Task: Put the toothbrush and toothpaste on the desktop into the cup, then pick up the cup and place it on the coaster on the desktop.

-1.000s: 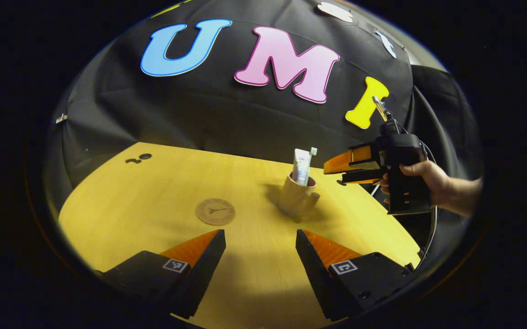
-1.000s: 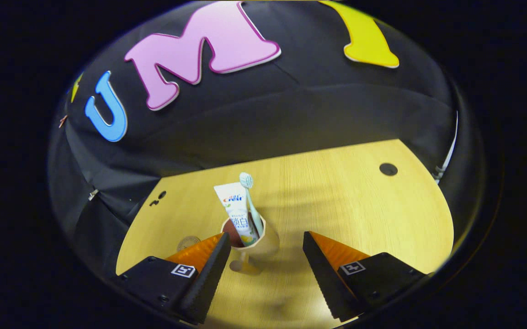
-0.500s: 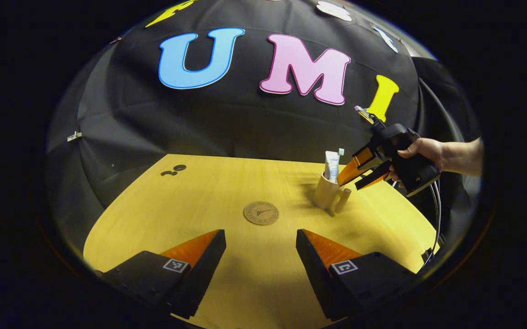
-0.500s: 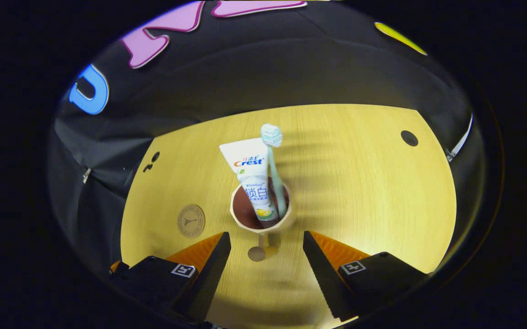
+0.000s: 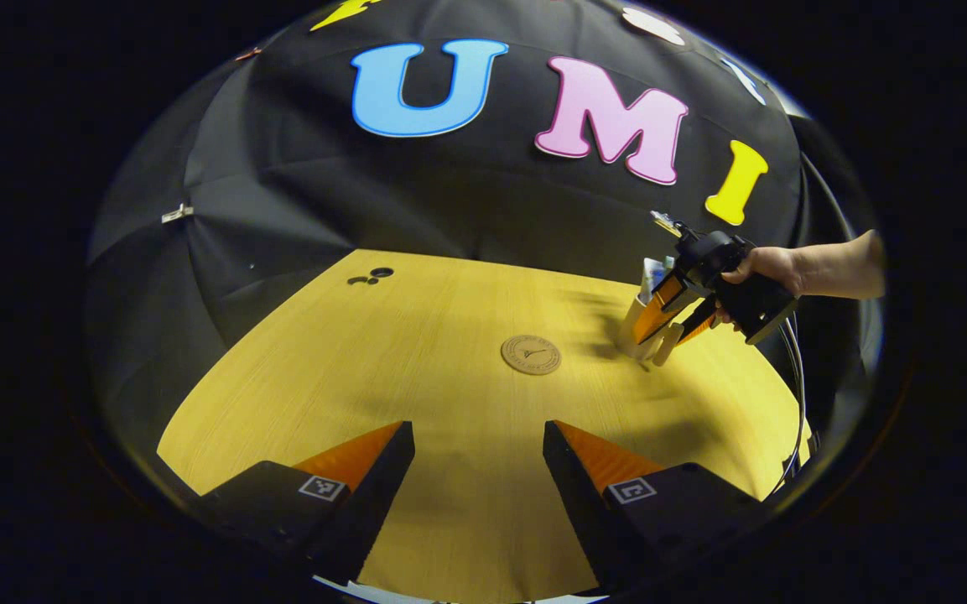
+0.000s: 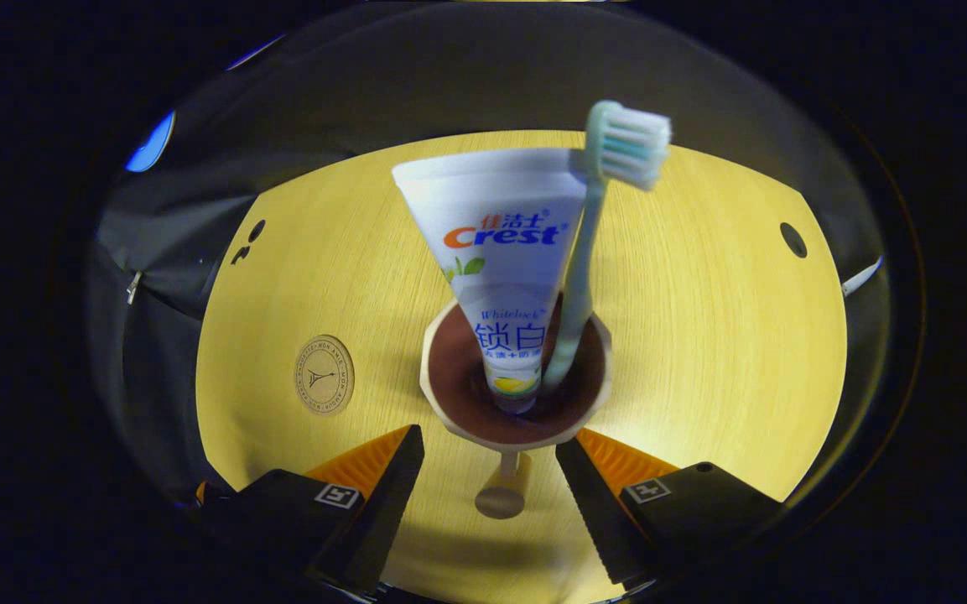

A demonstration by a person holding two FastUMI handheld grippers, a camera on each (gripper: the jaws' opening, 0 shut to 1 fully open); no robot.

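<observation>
In the right gripper view the right gripper (image 6: pixel 490 478) sits nearest, its two fingers spread wide to either side of the cup's handle (image 6: pixel 504 491), which points down between them; neither pad can be seen pressing on it, so the judgement is that the grasp is being lined up and has not closed. Just beyond stands the one cup (image 6: pixel 517 390), upright on the desktop (image 6: pixel 701 335), with one toothpaste tube (image 6: pixel 504 252) and one toothbrush (image 6: pixel 592 235) standing inside it, the brush head up and leaning against the tube's flat end. So the first part of the task looks done: both items are in the cup. Off to the side lies a single round coaster (image 6: pixel 324 374), bare, well apart from the cup. The lifting and setting down on the coaster are still to do. In the left gripper view the left gripper (image 5: pixel 478 470) hangs above the near desktop with its fingers spread and nothing between them. Farther off is the coaster (image 5: pixel 531 354), then the cup (image 5: pixel 641 331) near the table's far right, with the right gripper (image 5: pixel 674 310) angled down at it, held by a person's hand (image 5: pixel 764 267). The count is two grippers, one cup, one tube, one brush, one coaster.
</observation>
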